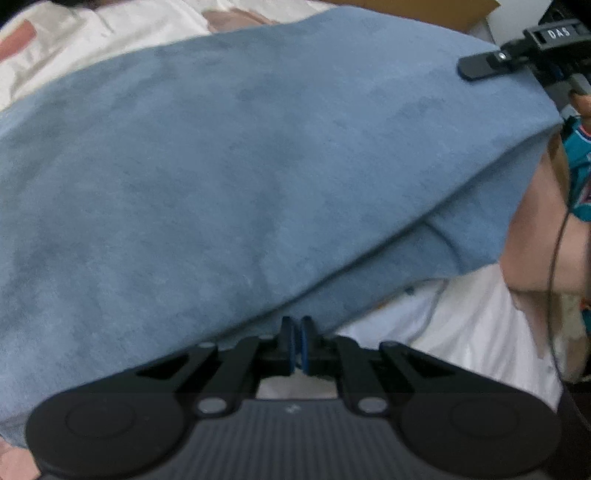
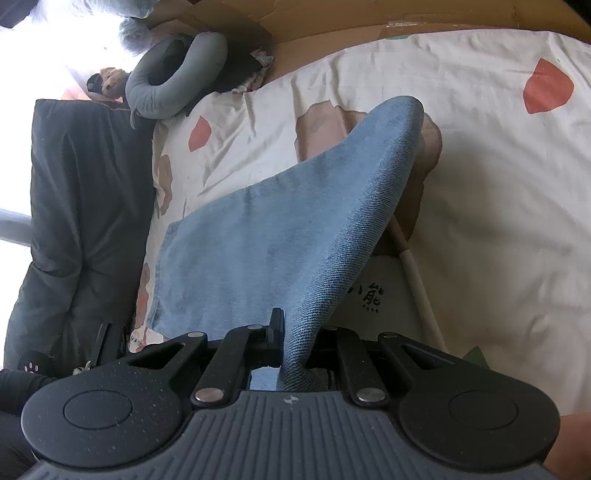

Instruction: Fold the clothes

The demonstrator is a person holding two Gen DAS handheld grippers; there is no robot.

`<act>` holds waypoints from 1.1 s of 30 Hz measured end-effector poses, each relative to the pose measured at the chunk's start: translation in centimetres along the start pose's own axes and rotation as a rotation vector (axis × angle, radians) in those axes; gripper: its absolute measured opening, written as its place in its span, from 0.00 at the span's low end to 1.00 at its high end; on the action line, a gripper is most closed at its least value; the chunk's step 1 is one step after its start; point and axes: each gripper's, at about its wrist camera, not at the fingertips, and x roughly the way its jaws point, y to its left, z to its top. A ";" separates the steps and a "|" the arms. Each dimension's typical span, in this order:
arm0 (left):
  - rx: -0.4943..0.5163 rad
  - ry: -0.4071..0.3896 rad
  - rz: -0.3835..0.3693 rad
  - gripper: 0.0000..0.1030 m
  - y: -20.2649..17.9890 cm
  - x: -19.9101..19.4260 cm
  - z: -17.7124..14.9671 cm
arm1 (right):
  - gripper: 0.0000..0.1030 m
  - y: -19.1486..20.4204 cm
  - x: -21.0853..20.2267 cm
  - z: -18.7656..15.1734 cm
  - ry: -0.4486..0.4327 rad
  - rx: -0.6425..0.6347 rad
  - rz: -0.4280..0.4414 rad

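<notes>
1. One blue denim garment point(image 2: 280, 229) stretches from lower centre toward the upper right above a white patterned bedsheet point(image 2: 498, 206).
2. Left gripper point(image 1: 296, 345) and right gripper point(image 2: 291, 332) each pinch its edge.

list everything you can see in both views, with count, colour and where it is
denim garment: one, blue, lifted over the bed, pinched at two spots
bedsheet: one, cream with red and tan patches, under the garment
neck pillow: one, grey, far left corner of the bed
plush toy: one, brown, beside the neck pillow
padded cover: one, dark grey, left of the bed
cardboard box: one, brown, beyond the bed
white rod: one, lying on the sheet
left hand-held gripper: black with blue pads, shut on the garment edge
right hand-held gripper: black, shut on a garment fold
</notes>
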 end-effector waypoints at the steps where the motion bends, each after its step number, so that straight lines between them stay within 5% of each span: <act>1: 0.002 0.001 -0.012 0.05 -0.1 -0.4 0.0 | 0.06 0.0 0.0 0.0 -0.001 0.002 0.002; 5: -0.019 -0.080 -0.041 0.08 0.6 -2.5 0.4 | 0.06 -0.1 -0.2 -0.1 -0.002 0.007 0.009; 8: -0.037 -0.125 0.034 0.08 1.8 -2.7 1.3 | 0.06 0.0 -0.2 0.0 -0.003 0.005 0.003; 18: -0.044 -0.140 0.119 0.08 3.1 -1.1 3.1 | 0.06 0.3 -0.1 -0.3 -0.015 -0.024 -0.038; 33: -0.140 -0.251 0.200 0.08 7.1 -1.5 11.7 | 0.06 0.1 -0.3 -0.7 -0.015 -0.032 -0.028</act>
